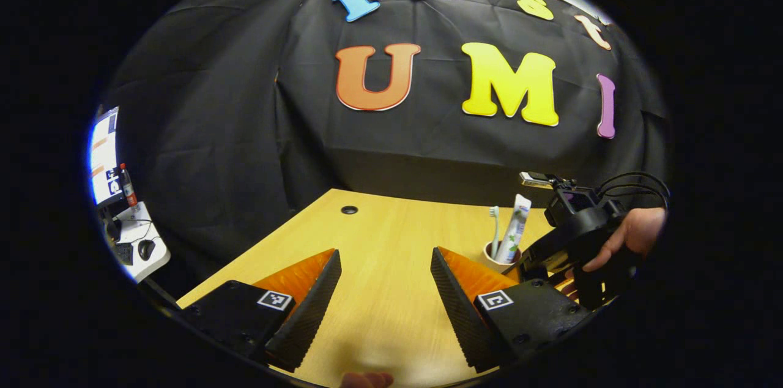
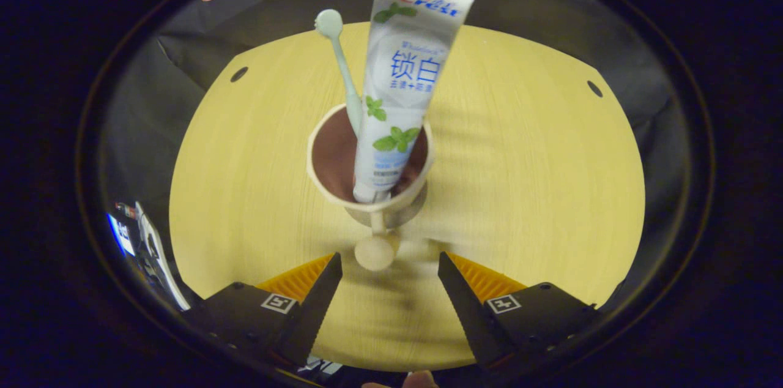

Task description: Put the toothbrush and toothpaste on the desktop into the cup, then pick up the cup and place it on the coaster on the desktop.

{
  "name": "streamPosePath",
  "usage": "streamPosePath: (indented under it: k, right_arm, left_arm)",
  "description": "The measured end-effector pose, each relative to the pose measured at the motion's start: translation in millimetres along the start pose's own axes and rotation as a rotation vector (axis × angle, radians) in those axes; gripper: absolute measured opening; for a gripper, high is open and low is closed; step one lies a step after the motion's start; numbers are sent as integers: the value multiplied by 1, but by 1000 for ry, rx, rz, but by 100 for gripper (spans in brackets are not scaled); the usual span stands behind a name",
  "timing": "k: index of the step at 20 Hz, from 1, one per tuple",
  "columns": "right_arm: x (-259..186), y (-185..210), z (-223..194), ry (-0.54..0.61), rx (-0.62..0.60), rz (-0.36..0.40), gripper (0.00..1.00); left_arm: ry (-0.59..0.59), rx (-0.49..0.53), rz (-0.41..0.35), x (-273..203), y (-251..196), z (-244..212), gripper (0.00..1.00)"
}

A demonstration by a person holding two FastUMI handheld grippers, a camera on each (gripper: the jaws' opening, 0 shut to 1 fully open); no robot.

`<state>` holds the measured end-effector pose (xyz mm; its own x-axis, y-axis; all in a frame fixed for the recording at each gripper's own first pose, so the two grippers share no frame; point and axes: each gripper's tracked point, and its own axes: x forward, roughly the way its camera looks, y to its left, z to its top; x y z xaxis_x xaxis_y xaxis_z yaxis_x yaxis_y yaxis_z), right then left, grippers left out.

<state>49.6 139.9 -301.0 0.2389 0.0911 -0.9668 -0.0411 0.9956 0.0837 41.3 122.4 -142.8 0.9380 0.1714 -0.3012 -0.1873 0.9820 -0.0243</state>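
Note:
A beige cup [image 2: 367,161] stands upright on the wooden table [image 2: 244,180], holding a white toothpaste tube [image 2: 404,76] and a pale green toothbrush [image 2: 339,51]. The cup's handle ends in a round knob [image 2: 377,251] that points at my right gripper [image 2: 388,262]. That gripper is open, with the knob just ahead of the gap between its tips and touching neither finger. In the left gripper view my left gripper [image 1: 385,265] stands open over bare table, and the cup [image 1: 498,258] lies to its right with the right gripper [image 1: 533,267] beside it, held by a hand [image 1: 636,232].
The table has cable holes [image 1: 349,210] [image 2: 239,74] [image 2: 594,89] near its far edge, and black cloth hangs behind it. A white side desk [image 1: 137,241] with a mouse and a screen stands off the left edge.

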Motion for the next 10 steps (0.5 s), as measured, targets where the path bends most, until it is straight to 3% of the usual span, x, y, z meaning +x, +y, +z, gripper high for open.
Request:
streamPosePath:
  k: [3,6,10]
  right_arm:
    - [-38,-35,-9,-104,15,-16,97]
    - [-89,-81,11,-323,12,-62,96]
    - [-176,-111,53,-676,-7,-68,94]
  left_arm:
    - [1,42,-74,8,-39,11,94]
    - [-33,53,-166,10,-86,34,96]
    - [-114,70,-246,9,-135,80,96]
